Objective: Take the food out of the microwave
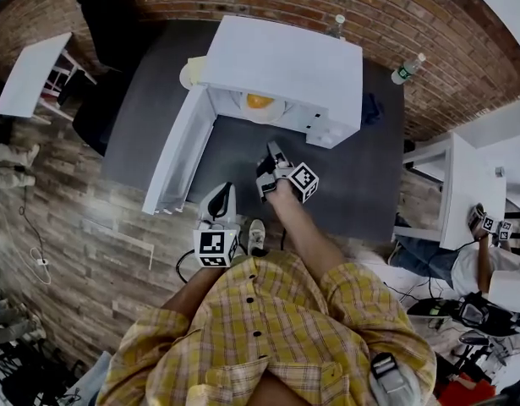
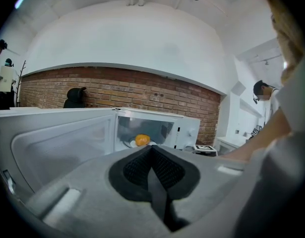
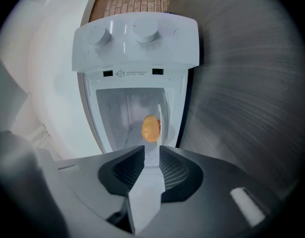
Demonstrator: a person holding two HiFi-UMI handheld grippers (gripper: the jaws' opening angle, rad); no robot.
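Head view, entries from 9 o'clock across to 3 o'clock.

- Microwave door (image 1: 179,155): white, swung fully open on the 9 o'clock side of the cavity, standing over the dark grey table (image 1: 361,184).
- Left gripper (image 1: 228,190): below the door's free end, at 7 o'clock of the right gripper and well short of the cavity. Its own view shows the dark ribbed pads pressed together, with nothing between them.
- Microwave (image 1: 285,62): white box, cavity mouth facing the person.
- Food (image 1: 260,101): one rounded, smooth, yellow-orange piece, roughly egg-shaped. It sits on a pale plate (image 2: 134,144) inside the cavity, near the middle of the floor.
- Right gripper (image 1: 273,148): in front of the cavity mouth, with the food at 12 o'clock of its tips and apart from them. Its own view shows the pads a narrow gap apart and empty, the food in line beyond the gap.
- Two knobs (image 3: 100,33) on the control panel.
- Bottle (image 1: 407,68): at 2 o'clock of the microwave, at the table's edge.
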